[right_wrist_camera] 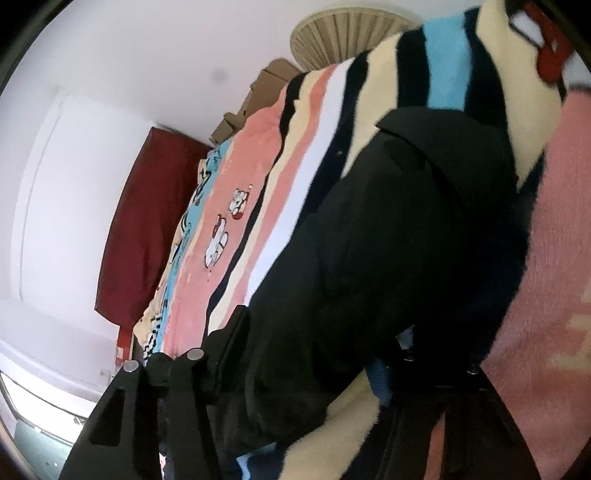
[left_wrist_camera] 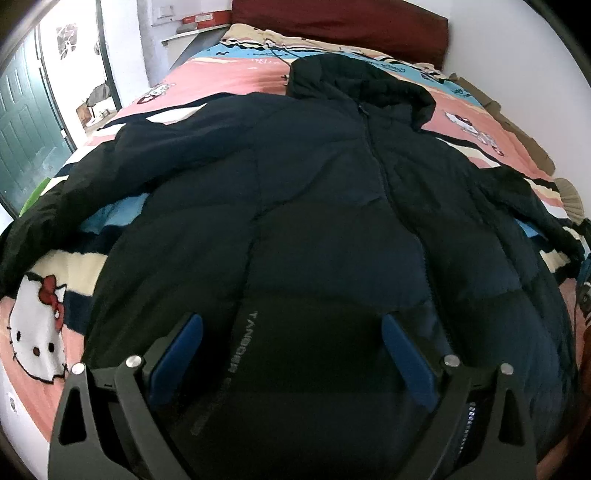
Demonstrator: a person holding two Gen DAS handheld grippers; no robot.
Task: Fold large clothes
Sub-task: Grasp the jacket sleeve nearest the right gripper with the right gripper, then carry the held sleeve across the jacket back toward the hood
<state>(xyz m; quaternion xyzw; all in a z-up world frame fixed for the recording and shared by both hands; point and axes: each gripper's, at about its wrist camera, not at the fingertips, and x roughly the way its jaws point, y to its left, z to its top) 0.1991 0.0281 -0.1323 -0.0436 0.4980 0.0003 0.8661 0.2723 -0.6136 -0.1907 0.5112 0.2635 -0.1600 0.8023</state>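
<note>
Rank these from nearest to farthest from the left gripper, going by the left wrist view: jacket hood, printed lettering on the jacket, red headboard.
1. Printed lettering: between the left gripper fingers, on the jacket hem.
2. Jacket hood: far end of the jacket, up the bed.
3. Red headboard: beyond the hood, against the wall.

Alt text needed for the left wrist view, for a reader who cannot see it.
A dark hooded jacket lies spread flat, zipped up, on a bed covered by a pink, blue and cream striped cartoon-cat blanket. The left gripper hovers over the jacket's lower part with its blue-padded fingers wide apart, holding nothing. A dark red headboard stands behind.
</note>
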